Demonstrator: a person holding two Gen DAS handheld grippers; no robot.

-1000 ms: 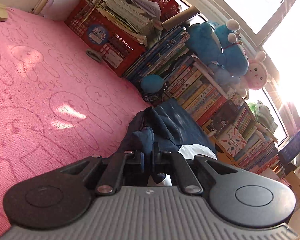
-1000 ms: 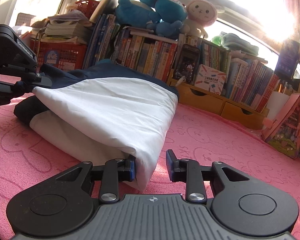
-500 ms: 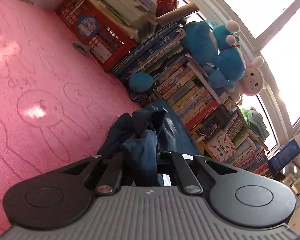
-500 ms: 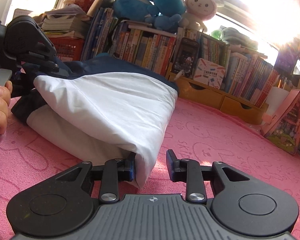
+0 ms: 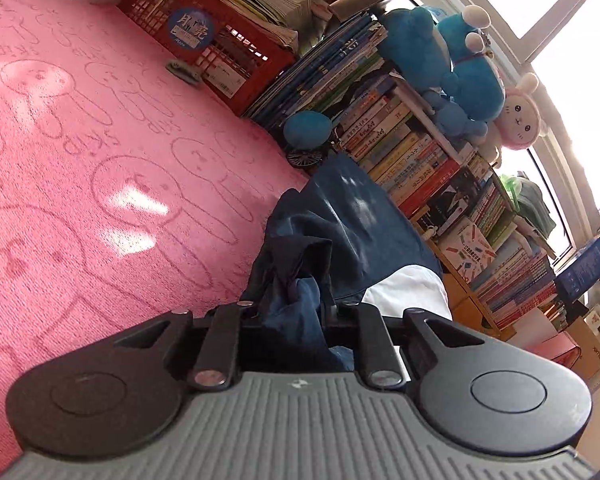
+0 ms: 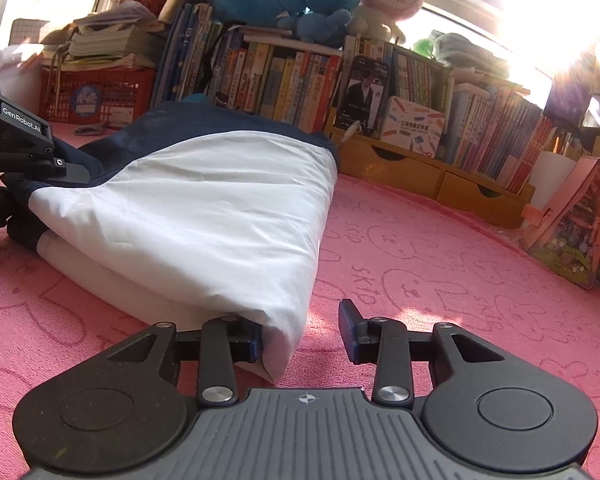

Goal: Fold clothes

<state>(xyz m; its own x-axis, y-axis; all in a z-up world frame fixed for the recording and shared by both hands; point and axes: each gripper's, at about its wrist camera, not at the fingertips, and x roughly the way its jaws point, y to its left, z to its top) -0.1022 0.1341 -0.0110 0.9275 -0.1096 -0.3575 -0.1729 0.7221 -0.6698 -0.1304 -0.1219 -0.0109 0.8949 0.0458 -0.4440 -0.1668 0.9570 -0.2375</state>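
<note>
here left claw [image 5: 292, 312] grips garment [image 6: 204, 200], right claw [image 6: 300, 338] spread.

Your garment [image 6: 204, 208] lies on the pink bunny-print blanket [image 6: 440, 280], folded over on itself into a thick, puffy bundle. You see a broad white panel on top, lightly creased, with a second white layer tucked beneath it along the near edge. Navy blue fabric [image 5: 352, 224] runs along the far side, toward the books, and bunches into a crumpled dark knot at the left end. The white fold's near corner hangs just off the blanket at the front. It looks like a two-tone jacket or shirt, though you can't tell which from here.
</note>
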